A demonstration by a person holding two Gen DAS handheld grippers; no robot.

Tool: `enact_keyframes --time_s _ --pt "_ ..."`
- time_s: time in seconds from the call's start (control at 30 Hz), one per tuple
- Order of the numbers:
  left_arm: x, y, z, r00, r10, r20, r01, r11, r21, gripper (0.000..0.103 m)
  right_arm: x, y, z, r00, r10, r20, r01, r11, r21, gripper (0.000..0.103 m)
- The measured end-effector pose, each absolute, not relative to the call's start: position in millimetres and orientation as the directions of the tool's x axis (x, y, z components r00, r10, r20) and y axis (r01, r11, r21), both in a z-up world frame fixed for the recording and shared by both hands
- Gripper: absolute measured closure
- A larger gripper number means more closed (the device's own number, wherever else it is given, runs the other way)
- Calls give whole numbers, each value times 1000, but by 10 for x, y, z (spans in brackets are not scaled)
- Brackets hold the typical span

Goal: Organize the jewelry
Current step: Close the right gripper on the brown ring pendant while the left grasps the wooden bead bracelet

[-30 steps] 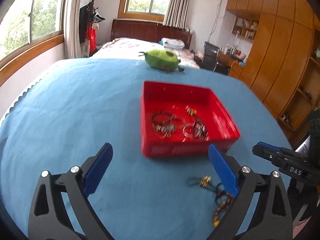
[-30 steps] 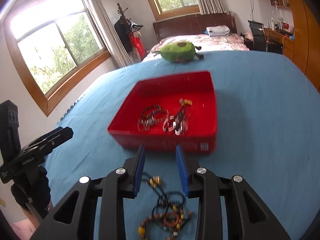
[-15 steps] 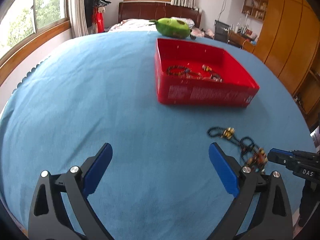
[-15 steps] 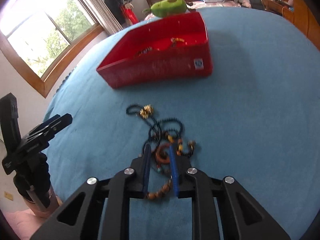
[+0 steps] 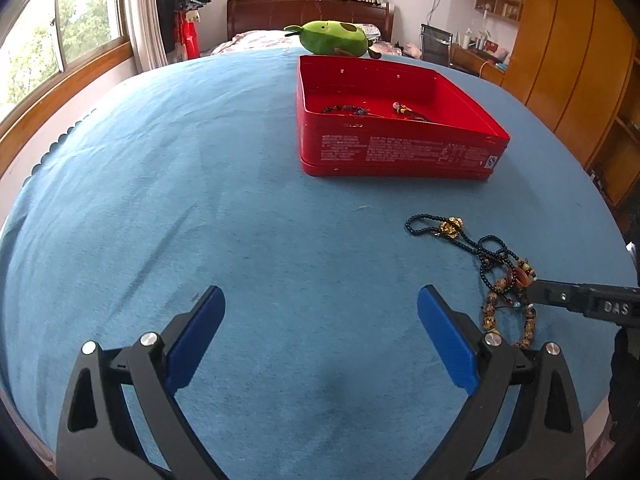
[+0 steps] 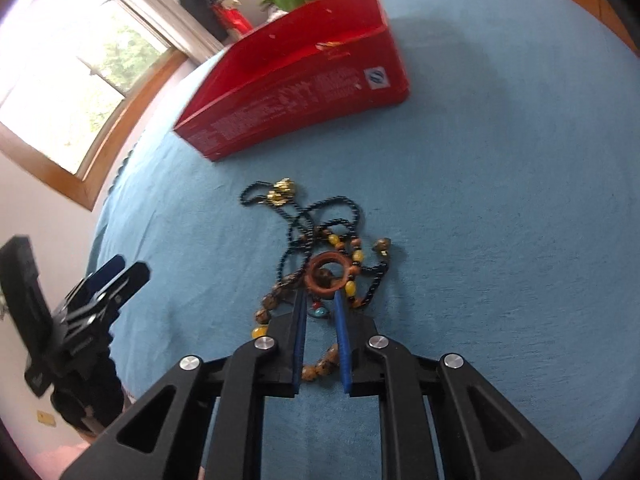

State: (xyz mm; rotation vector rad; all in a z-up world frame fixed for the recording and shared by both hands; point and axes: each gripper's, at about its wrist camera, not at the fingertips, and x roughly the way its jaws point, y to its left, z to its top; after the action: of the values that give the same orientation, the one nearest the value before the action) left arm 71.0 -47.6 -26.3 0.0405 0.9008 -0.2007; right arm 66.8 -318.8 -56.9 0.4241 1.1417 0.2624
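Note:
A tangle of beaded necklaces (image 6: 320, 256) lies on the blue cloth in front of the red tray (image 6: 304, 80). It holds a brown ring pendant (image 6: 329, 275), dark bead strands and a gold charm (image 6: 282, 192). My right gripper (image 6: 320, 300) is down on the cloth with its fingers narrowed around the beads just below the ring. The left wrist view shows the tangle (image 5: 504, 276) at the right, the right gripper's tip (image 5: 560, 298) on it, and the tray (image 5: 400, 152) with bracelets inside. My left gripper (image 5: 320, 308) is wide open and empty.
A green plush toy (image 5: 332, 38) lies behind the tray at the table's far edge. The left gripper (image 6: 100, 284) shows at the left in the right wrist view. A window, a bed and wooden cabinets surround the round table.
My right gripper came down onto the necklace tangle and its fingers closed in around the beads. Both cameras dropped lower and drew back from the tray. The left gripper stayed open.

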Motion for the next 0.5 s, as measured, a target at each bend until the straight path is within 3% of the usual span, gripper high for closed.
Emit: enact_keyframes --time_s 0.2,0.5 --pt "701 -523 -265 599 -167 -783 208 977 -50 7 703 -3251 -553 408 379 -831 50 899 434 86" --pt "685 -1041 -426 467 -276 -840 364 926 -102 7 621 -3290 -447 430 351 -832 41 913 407 86"
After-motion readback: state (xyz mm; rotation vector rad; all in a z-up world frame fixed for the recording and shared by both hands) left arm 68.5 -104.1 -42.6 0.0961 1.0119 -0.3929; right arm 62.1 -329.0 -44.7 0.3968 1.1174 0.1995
